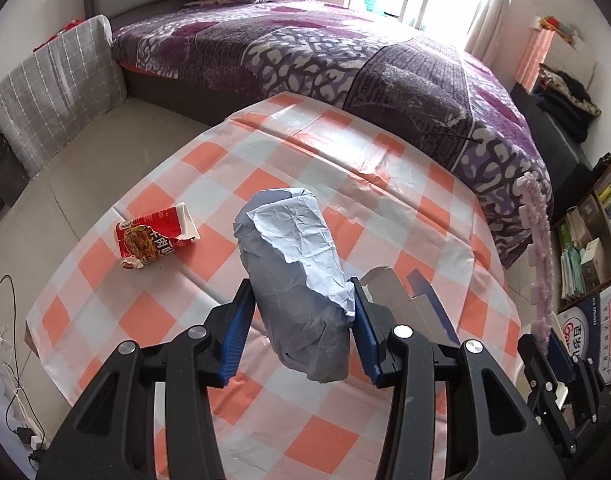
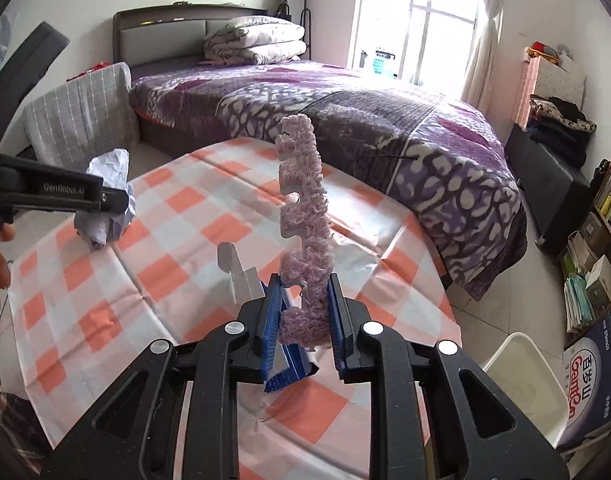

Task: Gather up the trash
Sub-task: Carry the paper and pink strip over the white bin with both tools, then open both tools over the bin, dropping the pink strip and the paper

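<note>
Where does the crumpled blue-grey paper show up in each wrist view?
Left wrist: crumpled paper at centre, gripped between the left claw fingers.
Right wrist: same paper at far left, partly behind the left claw.
Shared landmark: checked tablecloth beside the purple bed.

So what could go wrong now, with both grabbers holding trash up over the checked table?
The tall pink foam strip is pinched only at its bottom end by the right gripper, so it could tip or snap. The crumpled pale blue paper wad in the left gripper might slip loose. The torn red noodle wrapper still lies on the table and could be forgotten.
</note>
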`<state>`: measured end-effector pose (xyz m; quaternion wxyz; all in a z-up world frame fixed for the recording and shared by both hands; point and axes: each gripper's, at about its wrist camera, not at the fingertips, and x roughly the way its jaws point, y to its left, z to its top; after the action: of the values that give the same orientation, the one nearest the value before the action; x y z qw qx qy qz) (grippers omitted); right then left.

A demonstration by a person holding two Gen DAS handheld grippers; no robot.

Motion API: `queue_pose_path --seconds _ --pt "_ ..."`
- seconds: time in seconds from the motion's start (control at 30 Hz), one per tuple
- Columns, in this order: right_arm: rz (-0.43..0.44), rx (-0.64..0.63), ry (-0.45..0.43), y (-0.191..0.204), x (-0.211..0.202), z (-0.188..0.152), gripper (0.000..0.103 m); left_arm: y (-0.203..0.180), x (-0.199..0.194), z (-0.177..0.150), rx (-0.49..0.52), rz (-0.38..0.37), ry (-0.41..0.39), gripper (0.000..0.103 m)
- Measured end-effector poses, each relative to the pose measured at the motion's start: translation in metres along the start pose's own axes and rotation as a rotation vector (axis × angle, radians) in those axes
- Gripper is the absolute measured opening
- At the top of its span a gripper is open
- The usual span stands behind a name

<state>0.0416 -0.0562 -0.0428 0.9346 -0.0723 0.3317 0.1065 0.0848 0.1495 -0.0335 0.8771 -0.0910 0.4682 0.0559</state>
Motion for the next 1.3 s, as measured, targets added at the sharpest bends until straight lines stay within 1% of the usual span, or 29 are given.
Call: queue_pose_path --seconds 0.23,0.47,0.63,0.9,1.03,1.13,1.27,1.3 --pt "-0.012 0.089 -0.007 -0.029 -0.013 0.007 0.022 -0.016 -0.004 0.001 0.017 -0.015 -0.012 0.047" --pt "-0.038 0.139 -0.015 -0.054 -0.023 0.002 0.022 -0.038 -0.006 -0.001 0.042 -0.035 -0.02 0.046" --pt "-0.068 0.184 -0.012 -0.08 -0.031 -0.003 0.022 -0.059 -0.007 -0.004 0.072 -0.05 -0.02 0.047" --pt "-0.146 0.297 0.01 -0.134 -0.049 -0.018 0.022 -0.1 -0.005 -0.012 0.131 -0.078 -0.012 0.047" --pt "-0.181 0.356 0.034 -0.161 -0.055 -0.027 0.022 -0.126 -0.004 -0.018 0.173 -0.094 -0.009 0.047" --pt "-0.209 0.423 0.055 -0.187 -0.062 -0.037 0.022 -0.147 -0.002 -0.024 0.199 -0.12 0.004 0.047" --pt "-0.24 0.489 0.058 -0.213 -0.07 -0.046 0.027 -0.18 0.001 -0.034 0.237 -0.174 0.03 0.047" --pt "-0.253 0.508 0.051 -0.221 -0.074 -0.049 0.034 -0.188 0.001 -0.037 0.248 -0.188 0.032 0.047"
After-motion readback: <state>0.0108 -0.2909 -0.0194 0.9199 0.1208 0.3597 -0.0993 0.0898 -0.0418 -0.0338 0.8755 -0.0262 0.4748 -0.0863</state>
